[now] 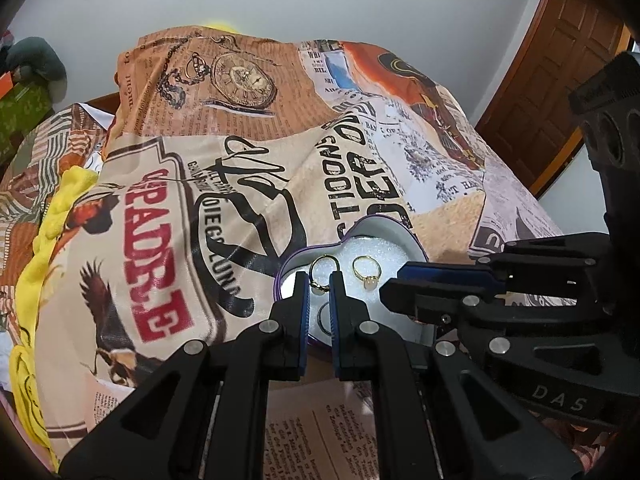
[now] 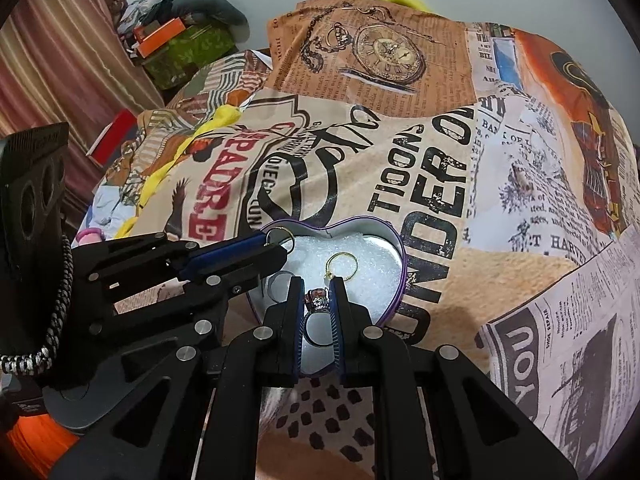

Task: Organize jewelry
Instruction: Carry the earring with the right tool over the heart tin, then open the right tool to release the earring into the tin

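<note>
A purple heart-shaped tin (image 1: 416,246) (image 2: 400,280) lined with white foam sits on the printed cloth. My left gripper (image 1: 319,285) is shut on a gold ring (image 1: 325,272) over the tin's left lobe; the same ring shows at its tip in the right wrist view (image 2: 280,237). My right gripper (image 2: 317,298) is shut on a dark ring with a reddish stone (image 2: 317,300) above the tin's near part. A second gold ring (image 1: 366,274) (image 2: 341,267) lies loose on the foam. In the left wrist view the right gripper (image 1: 394,292) reaches in from the right.
A newspaper-print cloth (image 1: 240,160) (image 2: 460,160) covers the surface. A yellow cloth (image 1: 44,240) lies at the left. A green box and orange items (image 2: 180,44) stand at the back left beside a curtain. A wooden door (image 1: 560,80) is at the right.
</note>
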`<state>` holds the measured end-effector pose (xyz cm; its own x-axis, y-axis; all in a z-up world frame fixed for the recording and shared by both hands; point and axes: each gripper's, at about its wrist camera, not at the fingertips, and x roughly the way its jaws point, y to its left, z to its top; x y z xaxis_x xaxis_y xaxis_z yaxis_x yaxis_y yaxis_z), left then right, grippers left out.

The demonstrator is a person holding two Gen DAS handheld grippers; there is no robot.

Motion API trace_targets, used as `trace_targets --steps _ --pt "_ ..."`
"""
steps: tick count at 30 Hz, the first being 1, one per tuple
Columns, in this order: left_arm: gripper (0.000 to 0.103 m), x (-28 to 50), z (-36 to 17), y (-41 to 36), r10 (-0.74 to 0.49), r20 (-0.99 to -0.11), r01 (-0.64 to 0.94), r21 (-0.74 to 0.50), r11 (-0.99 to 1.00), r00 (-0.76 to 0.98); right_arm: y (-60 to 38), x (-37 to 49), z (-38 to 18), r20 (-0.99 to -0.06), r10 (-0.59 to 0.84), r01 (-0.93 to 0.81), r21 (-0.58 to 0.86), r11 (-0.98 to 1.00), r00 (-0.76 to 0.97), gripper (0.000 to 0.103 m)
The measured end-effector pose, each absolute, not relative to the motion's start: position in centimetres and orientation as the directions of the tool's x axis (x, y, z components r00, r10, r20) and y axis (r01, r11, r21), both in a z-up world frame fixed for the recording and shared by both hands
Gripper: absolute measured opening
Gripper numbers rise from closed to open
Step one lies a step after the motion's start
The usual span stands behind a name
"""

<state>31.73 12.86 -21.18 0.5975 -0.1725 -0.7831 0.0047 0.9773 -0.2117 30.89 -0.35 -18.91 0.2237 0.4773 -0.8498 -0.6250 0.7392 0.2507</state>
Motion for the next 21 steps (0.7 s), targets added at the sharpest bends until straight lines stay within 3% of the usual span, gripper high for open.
trace_targets --steps 8,21 --pt "0.008 31.0 -20.5 12.7 -0.166 -0.781 0.009 -0.202 0.979 0.601 -0.3 31.2 -18.7 -0.851 0.479 -0.616 0.262 0.743 0.216 0.011" --pt "0.008 26.8 -15.7 11.9 -0.134 -0.734 0.015 -0.166 0.986 0.666 -2.3 28.1 -14.2 -0.807 0.478 -0.631 0.176 0.756 0.347 0.011"
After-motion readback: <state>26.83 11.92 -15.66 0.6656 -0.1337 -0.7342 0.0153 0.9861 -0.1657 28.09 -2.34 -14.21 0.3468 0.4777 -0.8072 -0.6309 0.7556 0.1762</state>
